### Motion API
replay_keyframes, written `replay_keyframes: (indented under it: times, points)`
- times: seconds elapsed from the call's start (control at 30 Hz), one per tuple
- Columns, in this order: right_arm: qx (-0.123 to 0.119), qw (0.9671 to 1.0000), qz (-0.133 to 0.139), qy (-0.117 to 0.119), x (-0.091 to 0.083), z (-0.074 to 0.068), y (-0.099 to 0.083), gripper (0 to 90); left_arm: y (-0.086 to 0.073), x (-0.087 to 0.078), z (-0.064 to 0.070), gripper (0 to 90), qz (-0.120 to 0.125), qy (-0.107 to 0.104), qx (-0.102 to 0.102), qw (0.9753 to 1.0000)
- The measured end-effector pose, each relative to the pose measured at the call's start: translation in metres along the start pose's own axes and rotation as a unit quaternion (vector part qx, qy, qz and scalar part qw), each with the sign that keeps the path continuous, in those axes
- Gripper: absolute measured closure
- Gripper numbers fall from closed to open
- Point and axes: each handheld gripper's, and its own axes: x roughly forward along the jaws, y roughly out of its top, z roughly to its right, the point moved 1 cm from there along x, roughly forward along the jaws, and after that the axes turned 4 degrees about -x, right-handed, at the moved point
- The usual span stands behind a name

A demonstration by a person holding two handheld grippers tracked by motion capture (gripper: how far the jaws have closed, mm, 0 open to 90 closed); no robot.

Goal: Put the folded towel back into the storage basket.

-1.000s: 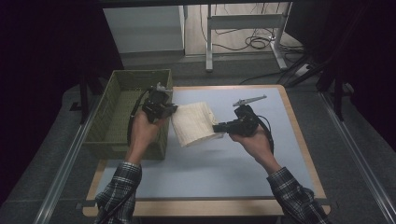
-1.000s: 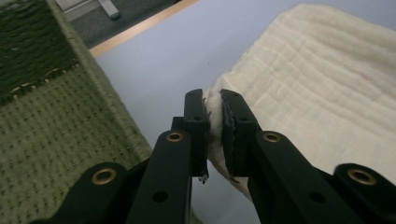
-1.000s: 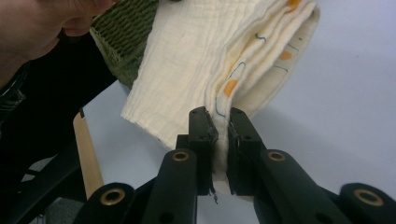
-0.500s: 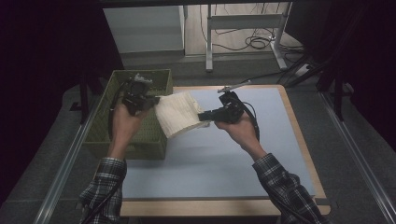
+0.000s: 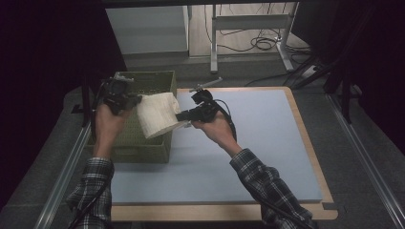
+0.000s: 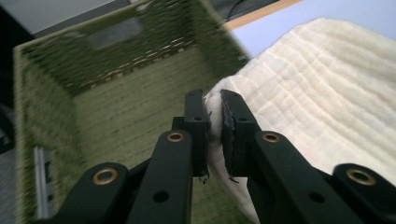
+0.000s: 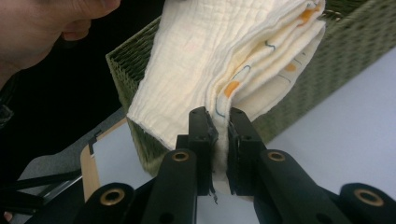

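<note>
cloth [image 5: 156, 114]: folded, was held up over the basket [image 5: 143, 148] rim, not dropped in yet
left gripper [image 6: 213, 116]: was clamped on one edge
right gripper [image 7: 219, 135]: was clamped on the other
left to do: lowering, letting go

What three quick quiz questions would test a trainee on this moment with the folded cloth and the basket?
1. True or false: both tongs are clamped on the folded cream muslin cloth.
2. Over what is the cloth held? A) the blue table mat B) the rim of the green woven basket C) the floor
3. Fill in: the left tongs grip the cloth's ____ nearest the basket's inside.

Key
1. True: the left tongs and the right tongs each pinch an edge between shut jaws.
2. B: it hangs in the air across the basket's right rim, not yet inside.
3. Corner.
</note>
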Motion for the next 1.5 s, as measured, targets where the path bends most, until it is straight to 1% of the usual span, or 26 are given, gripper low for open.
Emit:
replay_keyframes:
  times: [0.07, 0.1, 0.13, 0.2, 0.23, 0.27, 0.3, 0.4, 0.43, 0.53, 0.57, 0.6, 0.63, 0.67, 0.7, 0.73, 0.77, 0.8, 0.83, 0.87, 0.93, 1.0, 1.1, 1.3, 1.33, 1.5]
  points:
    - [0.0, 1.0, -0.004, 0.002, 0.017, -0.005, 0.005, 81.6, -0.004, 0.0, -0.008, 82.1, -0.001, 0.007, -0.005, 1.0]
    - [0.0, 1.0, -0.006, 0.002, 0.023, -0.007, 0.007, 81.6, -0.008, 0.001, -0.016, 82.1, -0.003, 0.016, -0.01, 0.9998]
    - [0.002, 1.0, -0.008, 0.003, 0.029, -0.009, 0.008, 81.6, -0.008, 0.001, -0.016, 82.1, -0.003, 0.016, -0.01, 0.9998]
    - [0.003, 0.9999, -0.011, 0.005, 0.04, -0.013, 0.011, 81.6, -0.012, 0.001, -0.024, 82.1, -0.004, 0.022, -0.014, 0.9997]
    - [0.003, 0.9999, -0.011, 0.005, 0.04, -0.013, 0.011, 81.6, -0.014, 0.001, -0.027, 82.1, -0.003, 0.024, -0.017, 0.9996]
    - [0.001, 0.9999, -0.014, 0.003, 0.05, -0.016, 0.014, 81.6, -0.017, 0.002, -0.034, 82.1, -0.003, 0.03, -0.021, 0.9993]
    - [0.001, 0.9999, -0.014, 0.003, 0.05, -0.016, 0.014, 81.6, -0.017, 0.002, -0.034, 82.1, -0.003, 0.03, -0.021, 0.9993]
    - [0.004, 0.9999, -0.015, 0.002, 0.065, -0.021, 0.018, 81.7, -0.021, 0.002, -0.043, 82.1, -0.001, 0.038, -0.029, 0.9989]
    - [0.005, 0.9998, -0.017, 0.001, 0.074, -0.024, 0.02, 81.6, -0.023, 0.003, -0.046, 82.1, -0.001, 0.04, -0.032, 0.9987]
    - [0.008, 0.9998, -0.02, 0.0, 0.088, -0.027, 0.022, 81.6, -0.027, 0.003, -0.054, 82.1, -0.004, 0.049, -0.036, 0.9982]
    - [0.008, 0.9998, -0.02, 0.0, 0.088, -0.027, 0.022, 81.6, -0.029, 0.003, -0.056, 82.1, -0.005, 0.052, -0.037, 0.998]
    - [0.01, 0.9997, -0.023, 0.0, 0.097, -0.03, 0.024, 81.6, -0.032, 0.003, -0.061, 82.1, -0.005, 0.056, -0.042, 0.9975]
    - [0.01, 0.9997, -0.023, 0.0, 0.097, -0.03, 0.024, 81.6, -0.032, 0.003, -0.061, 82.1, -0.005, 0.056, -0.042, 0.9975]
    - [0.01, 0.9997, -0.023, 0.001, 0.105, -0.034, 0.025, 81.5, -0.033, 0.002, -0.064, 82.0, -0.005, 0.058, -0.043, 0.9974]
    - [0.01, 0.9997, -0.023, 0.001, 0.105, -0.034, 0.025, 81.5, -0.035, 0.001, -0.066, 82.0, -0.005, 0.061, -0.045, 0.9971]
    - [0.011, 0.9996, -0.026, 0.003, 0.114, -0.038, 0.026, 81.5, -0.038, 0.0, -0.07, 82.0, -0.004, 0.066, -0.048, 0.9966]
    - [0.011, 0.9996, -0.026, 0.003, 0.114, -0.038, 0.026, 81.5, -0.038, 0.0, -0.07, 81.9, -0.004, 0.066, -0.048, 0.9966]
    - [0.01, 0.9995, -0.028, 0.004, 0.122, -0.042, 0.028, 81.4, -0.039, -0.001, -0.072, 81.9, -0.003, 0.068, -0.05, 0.9964]
    - [0.01, 0.9995, -0.028, 0.004, 0.122, -0.042, 0.028, 81.4, -0.041, -0.001, -0.074, 81.9, -0.003, 0.069, -0.052, 0.9963]
    - [0.006, 0.9994, -0.035, 0.0, 0.128, -0.045, 0.028, 81.2, -0.042, -0.001, -0.075, 81.9, -0.004, 0.07, -0.052, 0.9962]
    - [0.007, 0.9993, -0.036, -0.001, 0.131, -0.046, 0.028, 81.2, -0.044, 0.001, -0.078, 81.9, -0.006, 0.074, -0.052, 0.9959]
    - [0.004, 0.9991, -0.041, -0.007, 0.135, -0.048, 0.026, 81.1, -0.046, 0.003, -0.079, 81.9, -0.004, 0.07, -0.057, 0.9959]
    - [0.004, 0.9988, -0.046, -0.016, 0.136, -0.046, 0.024, 81.0, -0.048, 0.009, -0.075, 81.8, -0.007, 0.064, -0.052, 0.9966]
    - [0.022, 0.9974, -0.06, -0.033, 0.132, -0.042, 0.01, 80.7, -0.05, 0.028, -0.062, 81.4, -0.015, 0.049, -0.043, 0.9978]
    - [0.033, 0.9966, -0.066, -0.036, 0.132, -0.041, 0.005, 80.7, -0.05, 0.034, -0.058, 81.4, -0.019, 0.046, -0.04, 0.998]
    - [0.046, 0.9953, -0.071, -0.047, 0.132, -0.04, -0.001, 80.7, -0.048, 0.044, -0.05, 81.2, -0.028, 0.042, -0.032, 0.9982]
